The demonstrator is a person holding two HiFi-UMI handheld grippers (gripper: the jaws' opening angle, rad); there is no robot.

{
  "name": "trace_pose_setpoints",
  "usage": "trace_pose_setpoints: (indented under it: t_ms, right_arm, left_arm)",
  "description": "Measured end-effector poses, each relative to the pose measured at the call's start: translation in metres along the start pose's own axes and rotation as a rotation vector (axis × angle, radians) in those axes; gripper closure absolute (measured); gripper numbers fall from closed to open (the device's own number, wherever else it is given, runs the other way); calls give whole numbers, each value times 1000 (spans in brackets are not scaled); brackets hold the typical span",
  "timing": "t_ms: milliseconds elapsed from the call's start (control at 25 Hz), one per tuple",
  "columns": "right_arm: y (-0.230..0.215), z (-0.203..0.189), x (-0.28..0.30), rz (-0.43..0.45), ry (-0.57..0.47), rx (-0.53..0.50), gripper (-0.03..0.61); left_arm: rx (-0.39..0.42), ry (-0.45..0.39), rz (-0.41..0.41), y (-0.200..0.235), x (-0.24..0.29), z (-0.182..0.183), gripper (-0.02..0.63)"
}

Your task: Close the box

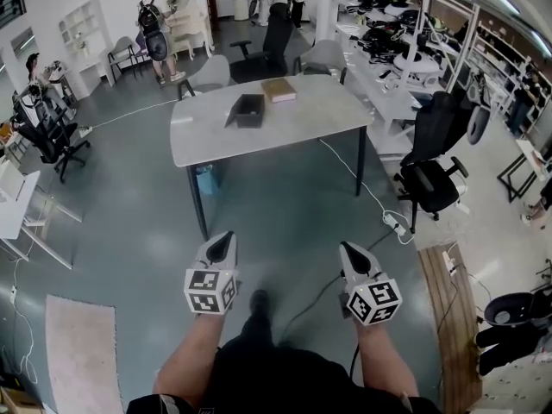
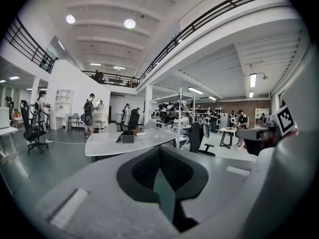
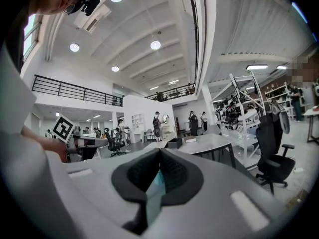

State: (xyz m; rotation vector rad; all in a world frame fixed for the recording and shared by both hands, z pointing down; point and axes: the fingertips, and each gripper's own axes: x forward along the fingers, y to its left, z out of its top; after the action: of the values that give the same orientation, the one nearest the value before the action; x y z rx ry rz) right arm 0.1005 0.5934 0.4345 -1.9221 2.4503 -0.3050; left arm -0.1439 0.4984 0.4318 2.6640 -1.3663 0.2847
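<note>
A dark open box (image 1: 248, 110) sits on a grey table (image 1: 216, 141) well ahead of me, with a brown flat lid or package (image 1: 279, 90) just beyond it. The box (image 2: 128, 138) also shows in the left gripper view, and the box (image 3: 174, 143) in the right gripper view, both far off. My left gripper (image 1: 226, 239) is shut and empty, held low over the floor. My right gripper (image 1: 348, 252) is likewise shut with nothing in it. Both point toward the table, a good way short of it.
Black office chairs (image 1: 431, 175) stand right of the table, another chair (image 1: 274, 37) behind it. A power strip and cable (image 1: 394, 222) lie on the floor at the right. People stand at the far back left. A wooden board (image 1: 448, 317) and a rug (image 1: 82, 352) flank me.
</note>
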Motion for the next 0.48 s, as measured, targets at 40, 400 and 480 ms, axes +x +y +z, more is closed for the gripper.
trace_pose_setpoints:
  t_ms: [40,400,480]
  right_arm:
    - [0,-2,6,5,6,3,577]
    - [-8,-3,91,19,42,-21,577]
    - [-15,4,118,11,44,-26,577]
  left_arm:
    - [1,0,-4,1,5,1,603]
    - [-45,-14,-35,45,74,9,603]
    - [-38,0,-37,62,99,10,603]
